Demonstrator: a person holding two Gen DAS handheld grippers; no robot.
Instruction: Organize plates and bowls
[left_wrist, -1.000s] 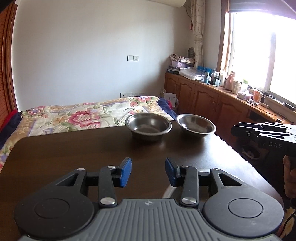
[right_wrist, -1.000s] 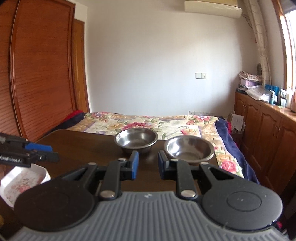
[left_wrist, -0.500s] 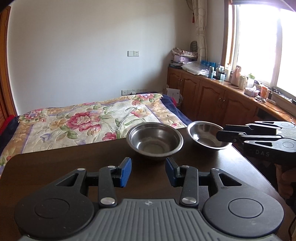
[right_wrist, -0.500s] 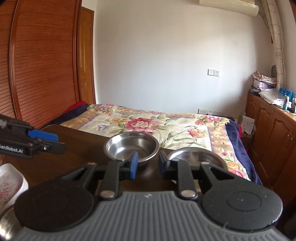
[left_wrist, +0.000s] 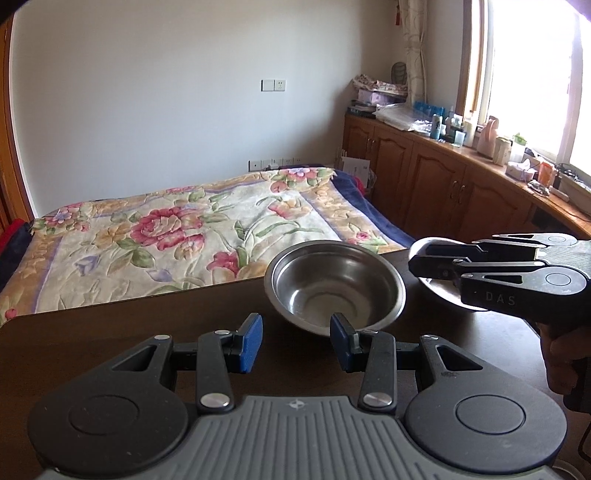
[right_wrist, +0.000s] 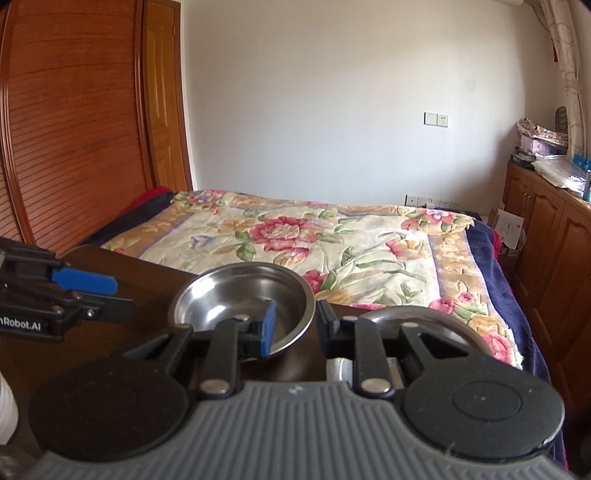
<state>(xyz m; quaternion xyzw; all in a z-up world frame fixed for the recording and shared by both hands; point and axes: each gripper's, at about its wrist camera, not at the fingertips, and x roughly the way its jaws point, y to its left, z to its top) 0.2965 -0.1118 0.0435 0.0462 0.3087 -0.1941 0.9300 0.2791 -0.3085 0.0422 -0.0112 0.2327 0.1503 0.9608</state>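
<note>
Two steel bowls stand side by side at the far edge of the dark table (left_wrist: 110, 339), close together, with the bed just beyond. The nearer bowl (left_wrist: 334, 286) lies directly ahead of the left gripper (left_wrist: 295, 341) and slightly to its right; its near rim meets the right-hand pad. The second bowl (right_wrist: 417, 321) sits under the right gripper (right_wrist: 293, 326), mostly hidden by it. The left gripper is spread wide and empty. The right gripper's fingers stand apart with nothing between them, its left pad overlapping the nearer bowl's rim in its own view. Round bowls present no long axis. In my judgement, the right gripper is closer to a grasp. Legible markings: "DAS" on the right gripper, "nRobot.AI" on the left.
</note>
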